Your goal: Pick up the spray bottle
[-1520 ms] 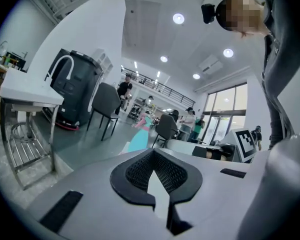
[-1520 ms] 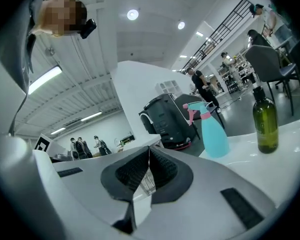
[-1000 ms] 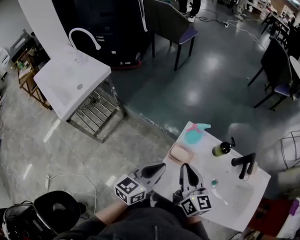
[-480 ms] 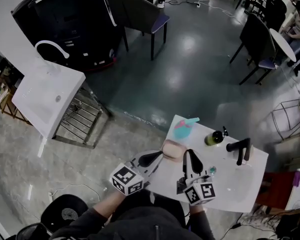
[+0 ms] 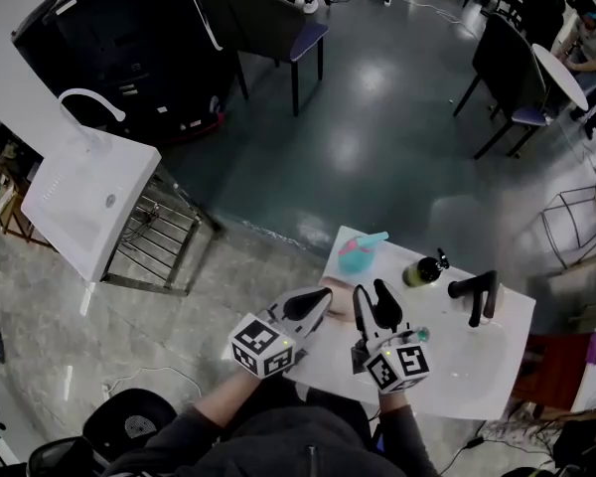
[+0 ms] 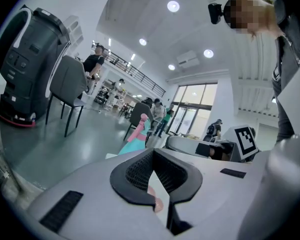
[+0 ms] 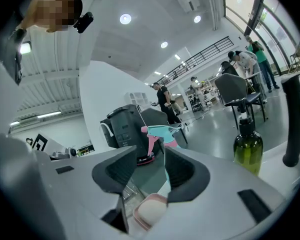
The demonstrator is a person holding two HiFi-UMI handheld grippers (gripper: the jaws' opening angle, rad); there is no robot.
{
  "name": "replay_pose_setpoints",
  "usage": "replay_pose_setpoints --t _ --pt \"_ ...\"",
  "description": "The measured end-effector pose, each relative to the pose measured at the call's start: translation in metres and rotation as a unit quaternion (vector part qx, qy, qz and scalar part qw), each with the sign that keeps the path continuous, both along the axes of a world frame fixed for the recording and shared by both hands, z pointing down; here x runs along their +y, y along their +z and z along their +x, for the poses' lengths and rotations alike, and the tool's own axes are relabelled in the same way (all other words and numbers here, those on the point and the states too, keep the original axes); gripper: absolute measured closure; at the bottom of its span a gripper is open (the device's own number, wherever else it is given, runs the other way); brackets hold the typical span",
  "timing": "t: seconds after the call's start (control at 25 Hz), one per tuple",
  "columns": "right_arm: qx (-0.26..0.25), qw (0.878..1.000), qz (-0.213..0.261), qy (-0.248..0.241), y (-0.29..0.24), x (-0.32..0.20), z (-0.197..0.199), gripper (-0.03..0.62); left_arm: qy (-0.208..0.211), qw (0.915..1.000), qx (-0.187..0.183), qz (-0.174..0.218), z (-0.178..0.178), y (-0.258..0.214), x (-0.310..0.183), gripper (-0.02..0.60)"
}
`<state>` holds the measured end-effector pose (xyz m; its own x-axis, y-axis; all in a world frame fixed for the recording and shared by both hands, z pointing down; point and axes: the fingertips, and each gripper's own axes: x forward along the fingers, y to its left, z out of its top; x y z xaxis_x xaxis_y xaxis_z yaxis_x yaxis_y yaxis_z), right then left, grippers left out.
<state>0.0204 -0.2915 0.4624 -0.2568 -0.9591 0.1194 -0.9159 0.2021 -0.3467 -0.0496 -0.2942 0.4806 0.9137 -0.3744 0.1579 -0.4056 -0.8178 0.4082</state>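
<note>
Teal with a pink trigger, that's your spray bottle, upright at the far left corner of the white counter, a short way ahead of both grippers. Your right gripper has just been opening its jaws. They stand partly apart with nothing between them, and in the right gripper view the bottle lines up straight through the gap. Your left gripper has its jaws together and empty, out by the counter's left edge.

You're on the approach, I'd say, with no contact yet. That gap looks too narrow for the bottle's body, so spread the jaws wider before you go in, or aim for the slimmer neck under the trigger head. Keep the gripper level and come in square.

Mind the pink soap dish sitting low in your path — pass over it, don't plough through. The olive-green pump bottle and black faucet stand off to the right, so don't drift that way. The spray bottle is close to the counter's edge, and a nudge could tip it off. Close first, then lift straight up.
</note>
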Motion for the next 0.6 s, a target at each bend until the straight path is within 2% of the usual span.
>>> replay_pose_setpoints --t 0.04,0.2,0.48,0.6 --pt "0.002 1.0 -0.002 -0.006 0.001 -0.002 -0.002 0.434 0.001 1.0 -0.003 0.0 0.002 0.002 -0.001 0.575" --pt "0.049 0.999 -0.005 -0.011 0.007 -0.011 -0.002 0.338 -0.002 0.9999 -0.013 -0.002 0.007 0.009 -0.009 0.575" --pt "0.085 0.996 -0.018 -0.025 0.019 -0.028 0.007 0.301 -0.011 0.9996 -0.026 -0.006 0.016 0.022 -0.02 0.575" --pt "0.083 0.996 -0.029 -0.028 0.028 -0.034 0.012 0.292 -0.016 0.9994 -0.03 -0.01 0.019 0.029 -0.025 0.575"
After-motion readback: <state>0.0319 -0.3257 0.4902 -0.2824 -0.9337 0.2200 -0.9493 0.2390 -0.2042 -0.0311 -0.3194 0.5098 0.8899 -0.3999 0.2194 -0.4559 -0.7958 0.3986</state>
